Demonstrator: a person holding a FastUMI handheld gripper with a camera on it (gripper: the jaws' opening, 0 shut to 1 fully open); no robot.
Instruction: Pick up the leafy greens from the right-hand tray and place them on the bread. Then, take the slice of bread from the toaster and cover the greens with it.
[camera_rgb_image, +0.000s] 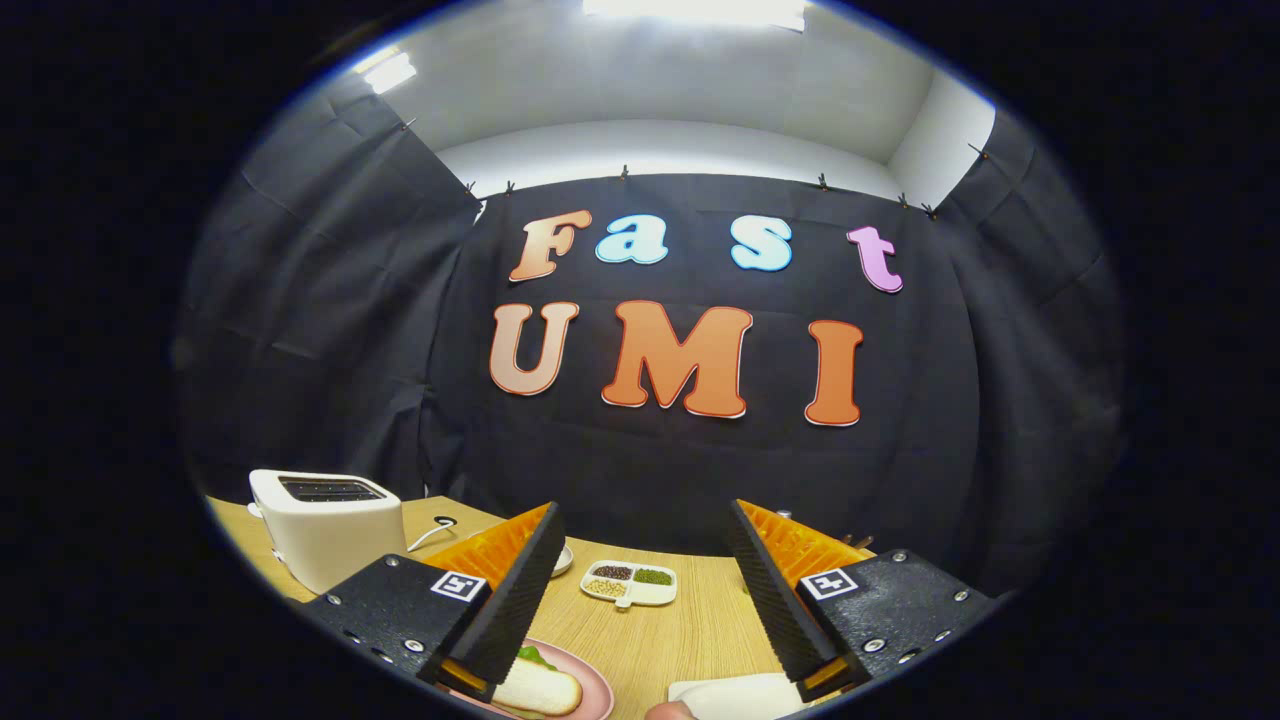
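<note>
Wooden tabletop (690, 625), black-draped booth | gripper (645, 570) fingers spread wide, nothing pinched | pink round plate (600, 690) with bread and green leaf (535, 657) at 7 o'clock under left finger | white boxy toaster (325, 525) at 10 o'clock, slice not discernible | risk judged: blind reach could knock toaster.

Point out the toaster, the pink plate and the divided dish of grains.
toaster (330, 540): gripper view, on its white front wall.
pink plate (598, 690): gripper view, on its bare rim.
divided dish (660, 594): gripper view, on its empty white compartment, beyond the open gripper (645, 590).
</note>
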